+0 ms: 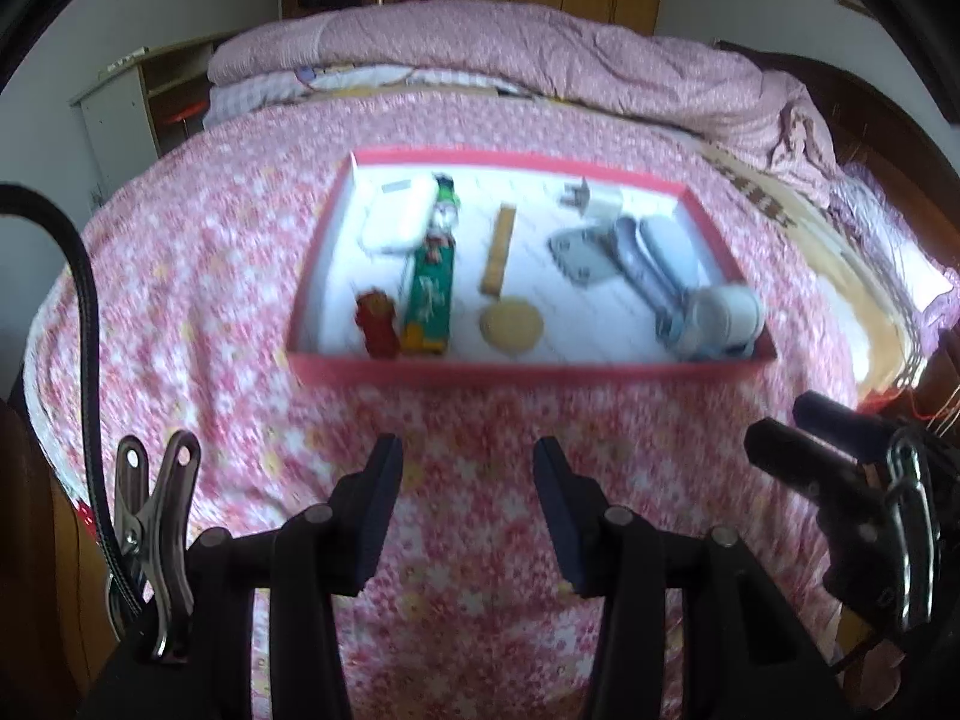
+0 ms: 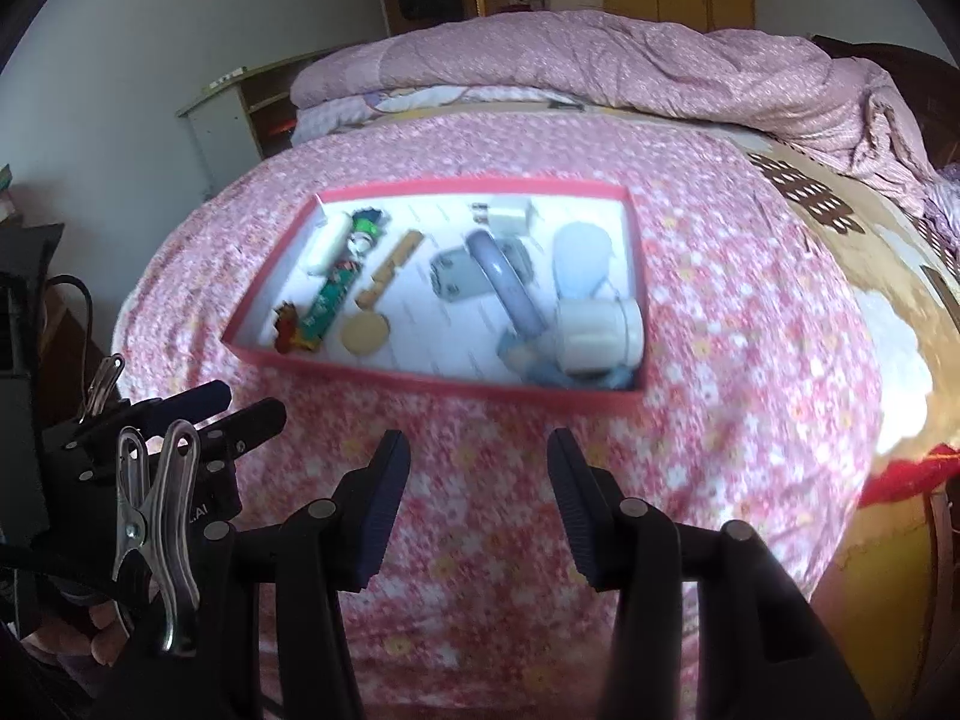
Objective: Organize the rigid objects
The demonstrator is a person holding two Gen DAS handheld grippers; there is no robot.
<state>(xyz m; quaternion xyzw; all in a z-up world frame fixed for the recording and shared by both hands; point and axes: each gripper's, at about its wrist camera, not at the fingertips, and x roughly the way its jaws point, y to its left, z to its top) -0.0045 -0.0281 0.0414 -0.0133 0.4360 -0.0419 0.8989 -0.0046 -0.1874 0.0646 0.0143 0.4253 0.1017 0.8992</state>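
Plainly, left tool (image 1: 468, 462) and right tool (image 2: 480, 456) gape half-open (gripping nothing).

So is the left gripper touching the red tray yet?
Apart. In the left wrist view the left gripper hangs open and empty over the floral bedspread, with a strip of bedspread showing between its fingertips and the red tray.

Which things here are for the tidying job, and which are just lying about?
For the job: red tray, white case, green doll, round biscuit, grey hinge, white cup.

Just lying about: folded quilt, bedside shelf, metal clip.
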